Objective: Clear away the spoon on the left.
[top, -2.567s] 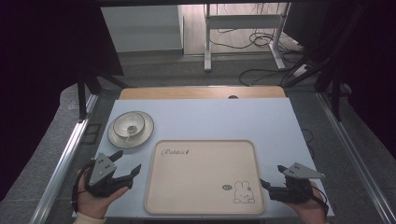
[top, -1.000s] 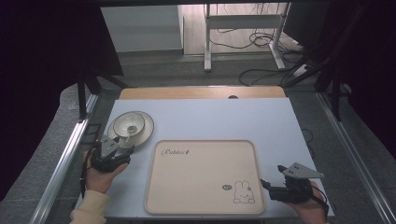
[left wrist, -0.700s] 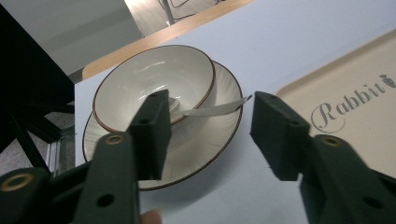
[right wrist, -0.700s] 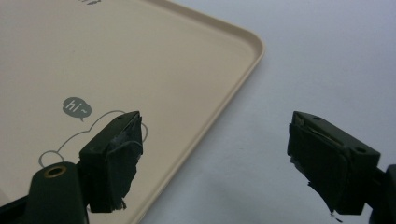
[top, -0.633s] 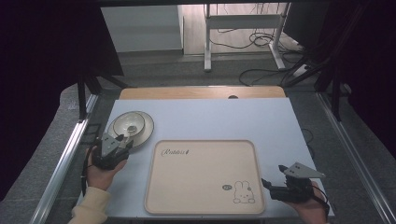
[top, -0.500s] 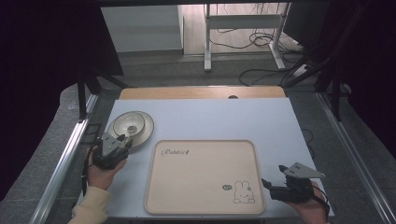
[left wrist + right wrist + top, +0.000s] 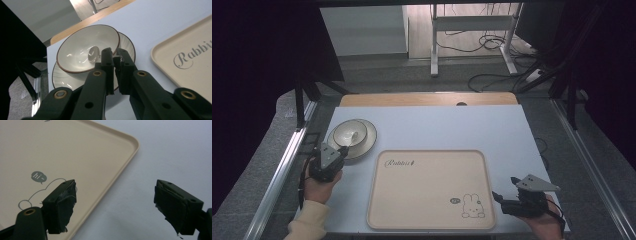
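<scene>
Bowl [image 7: 85, 50] sits on plate [image 7: 126, 48]; tray [image 7: 427, 187] empty.

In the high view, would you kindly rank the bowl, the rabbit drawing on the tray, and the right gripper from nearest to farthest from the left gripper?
Measured from the left gripper:
1. Bowl: right at its jaw tips, on the plate at the table's left.
2. Rabbit drawing: on the tray's near right corner.
3. Right gripper: just past the tray's right edge, near side.
</scene>
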Demonstrator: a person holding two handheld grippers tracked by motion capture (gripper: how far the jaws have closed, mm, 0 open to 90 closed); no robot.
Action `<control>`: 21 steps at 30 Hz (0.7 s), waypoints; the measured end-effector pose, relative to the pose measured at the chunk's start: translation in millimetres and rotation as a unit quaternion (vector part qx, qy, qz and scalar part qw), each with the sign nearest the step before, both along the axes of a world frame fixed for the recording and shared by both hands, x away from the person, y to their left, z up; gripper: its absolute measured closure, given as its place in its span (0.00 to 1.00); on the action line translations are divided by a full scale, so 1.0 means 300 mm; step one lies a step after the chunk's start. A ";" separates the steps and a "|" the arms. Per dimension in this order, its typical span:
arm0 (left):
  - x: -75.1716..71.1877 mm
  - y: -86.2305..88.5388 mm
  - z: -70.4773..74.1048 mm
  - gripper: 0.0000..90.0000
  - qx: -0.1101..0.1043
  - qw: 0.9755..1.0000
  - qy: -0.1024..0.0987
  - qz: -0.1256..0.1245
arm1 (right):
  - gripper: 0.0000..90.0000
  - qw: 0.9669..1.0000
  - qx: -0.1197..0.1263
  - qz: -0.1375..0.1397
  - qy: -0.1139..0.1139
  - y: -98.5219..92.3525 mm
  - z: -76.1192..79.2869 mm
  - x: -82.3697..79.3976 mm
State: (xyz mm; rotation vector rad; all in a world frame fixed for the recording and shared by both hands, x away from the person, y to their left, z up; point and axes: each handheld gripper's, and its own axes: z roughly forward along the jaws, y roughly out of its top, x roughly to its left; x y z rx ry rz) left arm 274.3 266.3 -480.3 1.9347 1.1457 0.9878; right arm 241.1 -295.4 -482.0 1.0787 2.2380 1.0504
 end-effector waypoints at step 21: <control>-0.005 0.016 0.012 1.00 -0.008 1.000 -0.021 0.018 | 0.20 1.000 0.003 0.000 0.004 0.001 -0.003 0.003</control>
